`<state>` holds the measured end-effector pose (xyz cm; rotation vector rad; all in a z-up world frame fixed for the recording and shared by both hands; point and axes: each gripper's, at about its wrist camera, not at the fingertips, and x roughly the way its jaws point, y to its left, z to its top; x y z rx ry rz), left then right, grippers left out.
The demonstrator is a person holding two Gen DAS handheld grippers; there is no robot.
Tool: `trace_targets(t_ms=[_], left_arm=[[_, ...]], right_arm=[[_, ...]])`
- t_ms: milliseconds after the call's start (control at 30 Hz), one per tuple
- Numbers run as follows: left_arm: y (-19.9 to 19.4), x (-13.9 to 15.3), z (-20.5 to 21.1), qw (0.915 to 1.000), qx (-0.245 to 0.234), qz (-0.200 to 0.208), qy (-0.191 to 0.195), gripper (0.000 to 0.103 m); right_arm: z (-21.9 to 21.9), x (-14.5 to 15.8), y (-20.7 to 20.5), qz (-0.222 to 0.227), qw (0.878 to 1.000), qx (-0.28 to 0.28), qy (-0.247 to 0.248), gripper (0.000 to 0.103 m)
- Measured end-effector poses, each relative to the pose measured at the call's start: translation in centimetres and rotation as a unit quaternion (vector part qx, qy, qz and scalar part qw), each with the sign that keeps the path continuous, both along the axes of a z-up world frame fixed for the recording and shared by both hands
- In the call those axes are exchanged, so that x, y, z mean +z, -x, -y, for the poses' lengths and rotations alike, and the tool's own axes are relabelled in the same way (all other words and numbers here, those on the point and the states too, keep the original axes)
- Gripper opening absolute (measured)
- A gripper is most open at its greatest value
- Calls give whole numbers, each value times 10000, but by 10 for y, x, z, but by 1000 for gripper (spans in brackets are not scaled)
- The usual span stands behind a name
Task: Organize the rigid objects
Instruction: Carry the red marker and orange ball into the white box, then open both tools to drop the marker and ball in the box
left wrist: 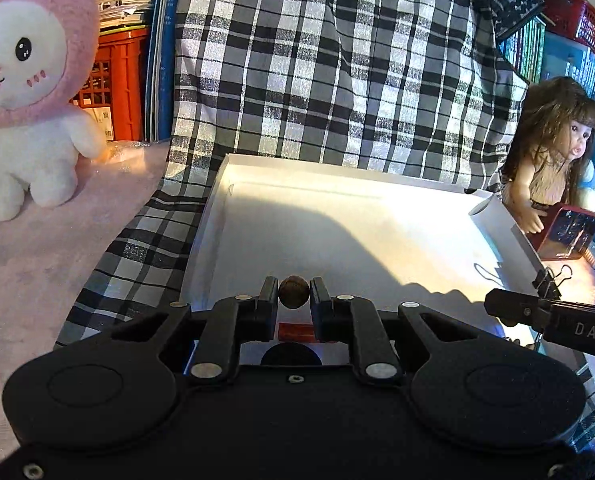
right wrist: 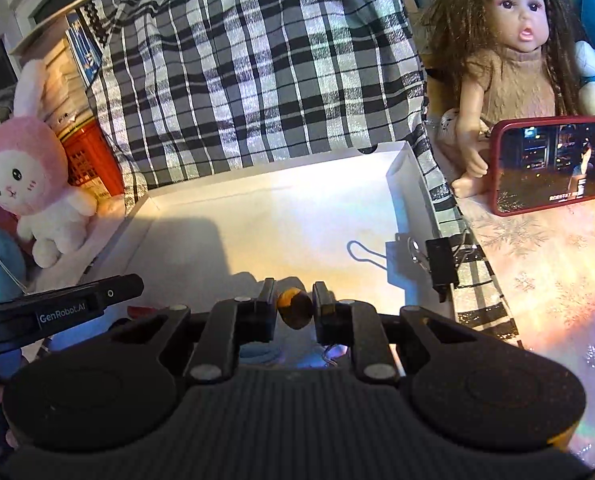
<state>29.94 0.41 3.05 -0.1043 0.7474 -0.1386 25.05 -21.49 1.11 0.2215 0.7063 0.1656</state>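
Note:
A shallow white box lid (left wrist: 297, 200) lies on a checked cloth; it also shows in the right wrist view (right wrist: 257, 208). My left gripper (left wrist: 294, 298) is shut on a small brown round nut-like ball (left wrist: 294, 297) above the box's near part. My right gripper (right wrist: 294, 308) is shut on a dark brown and orange round ball (right wrist: 295, 309) over the box's near edge. A black binder clip (right wrist: 441, 266) is clamped on the box's right wall, also seen in the left wrist view (left wrist: 547, 280). The right gripper's finger (left wrist: 537, 312) enters the left view from the right.
A pink and white plush rabbit (left wrist: 25, 92) stands at the left. A doll (right wrist: 513, 64) sits at the right behind a red phone (right wrist: 553, 164) with its screen lit. The checked cloth (left wrist: 317, 60) rises behind the box. Books and red crates fill the back.

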Motion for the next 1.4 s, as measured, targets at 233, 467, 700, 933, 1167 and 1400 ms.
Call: trace_targets(t_ms=[233,467,700,933,1167,1400], left_arm=[[1,-5,6,9999,-77,1,-117,16],[1,-9,10,9998,-119,-33,-124,16],[2,-12,8,9999,-117,-24,-115,17],[20,6,1,9995,-189,195,142,44],[48,20,0,9986,-365,390,16,52],[77,23,-1,9980,-455,445,39,60]], right_arm=[[-5,-6,-3,-15,9999,32,147,23],[-2,-11,-4,-58,9998,-16,174,23],[-1,-10,-2,-34,9999,-9,106,26],[10,-6,9,95,9996,108,-235,48],[15,4,30,353,9991,153,-150,64],[16,10,56,567,9983,153,52,77]])
